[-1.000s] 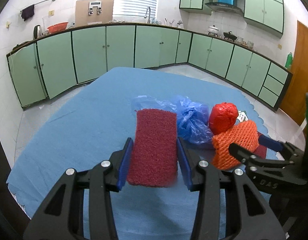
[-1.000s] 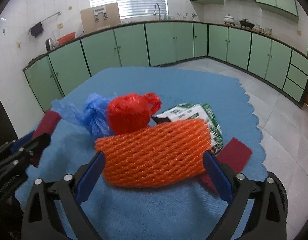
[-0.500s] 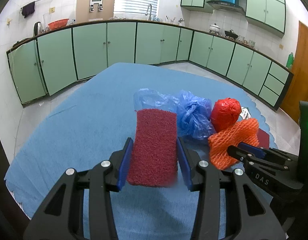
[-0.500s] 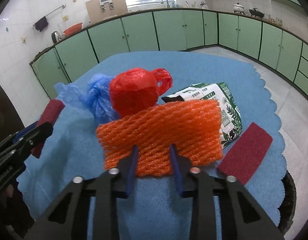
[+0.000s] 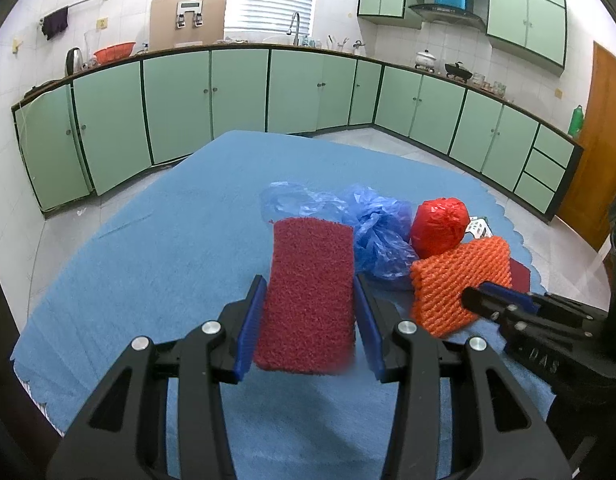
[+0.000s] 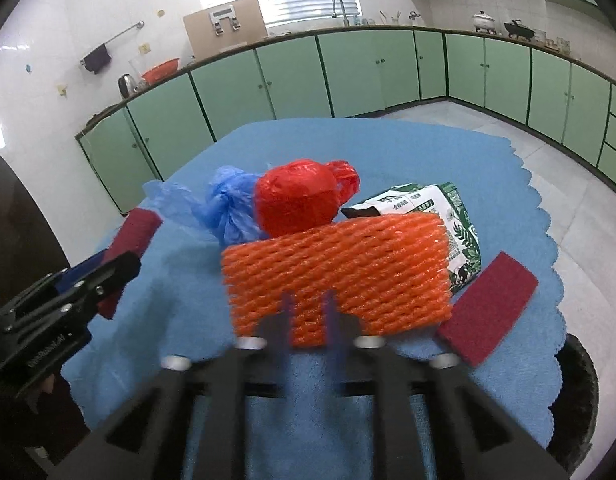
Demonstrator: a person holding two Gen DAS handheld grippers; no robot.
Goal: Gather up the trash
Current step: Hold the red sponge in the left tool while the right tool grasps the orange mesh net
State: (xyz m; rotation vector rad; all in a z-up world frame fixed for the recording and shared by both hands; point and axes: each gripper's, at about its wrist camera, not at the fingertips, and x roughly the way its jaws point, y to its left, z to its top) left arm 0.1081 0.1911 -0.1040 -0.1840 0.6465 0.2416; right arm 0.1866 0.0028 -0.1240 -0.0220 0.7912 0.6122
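Gripping a dark red scrub pad (image 5: 308, 300) lengthwise, the left gripper (image 5: 309, 320) has its jaws pressed against the pad's two long sides, and the pad sticks out forward past the jaw tips, lifted clear of the blue tabletop (image 5: 168, 248). Held like that, I'd say it is ready to be carried off to wherever the trash goes.

The right gripper (image 6: 308, 312) has its jaws drawn narrow, pinching the near edge of an orange foam net (image 6: 335, 272), so most of the net spreads ahead of and to both sides of them. A pinch suits something that soft.

Just beyond the net sit a red bag (image 6: 296, 196) and a blue bag (image 6: 228, 204), touching each other. A green-and-white packet (image 6: 447, 208) lies ahead and right of those jaws, with a second red pad (image 6: 487, 296) further right, near a dark bin (image 6: 579, 392) below the tabletop edge.
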